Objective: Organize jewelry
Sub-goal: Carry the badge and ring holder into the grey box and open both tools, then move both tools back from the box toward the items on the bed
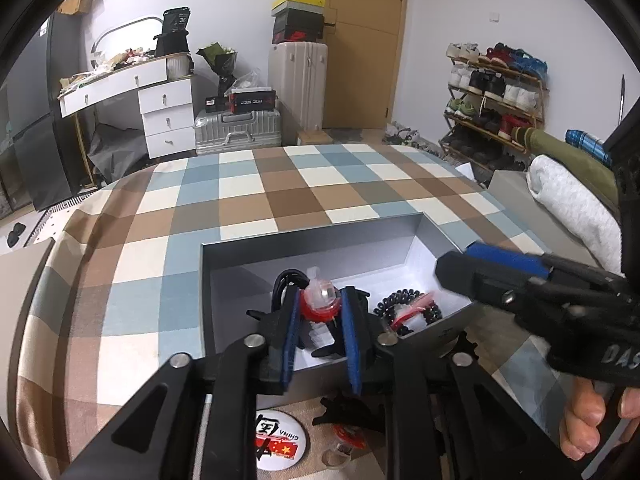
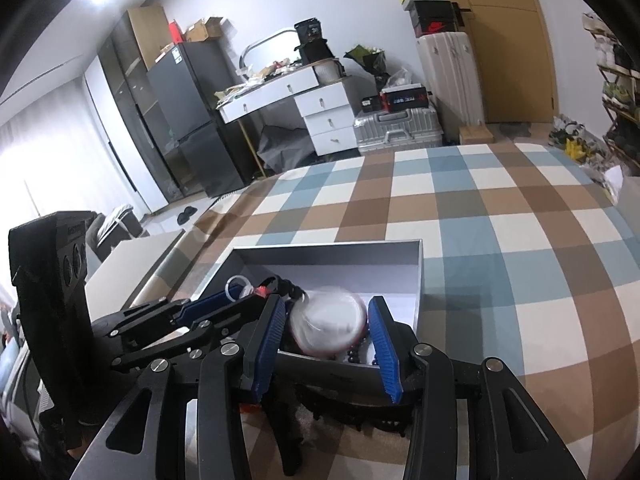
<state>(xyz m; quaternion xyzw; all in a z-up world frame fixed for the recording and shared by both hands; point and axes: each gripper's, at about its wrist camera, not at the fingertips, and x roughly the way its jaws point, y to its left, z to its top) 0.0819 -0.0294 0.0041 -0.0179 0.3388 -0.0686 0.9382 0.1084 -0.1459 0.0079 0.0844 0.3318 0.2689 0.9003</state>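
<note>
A grey open box [image 1: 320,240] sits on the checked table and holds a black coil bracelet [image 1: 400,298], black cord [image 1: 286,280] and bead strings. My left gripper [image 1: 320,308] is shut on a clear-and-red toy ring [image 1: 320,298] just above the box floor. My right gripper [image 2: 326,330] is open over the box's near edge [image 2: 320,364]; a blurred white round badge with a red rim [image 2: 328,326] is between its blue pads [image 2: 384,344], apparently free of them. The right gripper also shows in the left wrist view [image 1: 492,272].
A round badge with a flag print [image 1: 280,440] and another red ring [image 1: 346,438] lie on the checked tablecloth [image 1: 240,200] in front of the box. A grey lid [image 2: 132,264] lies left of the box. Room furniture stands beyond the table.
</note>
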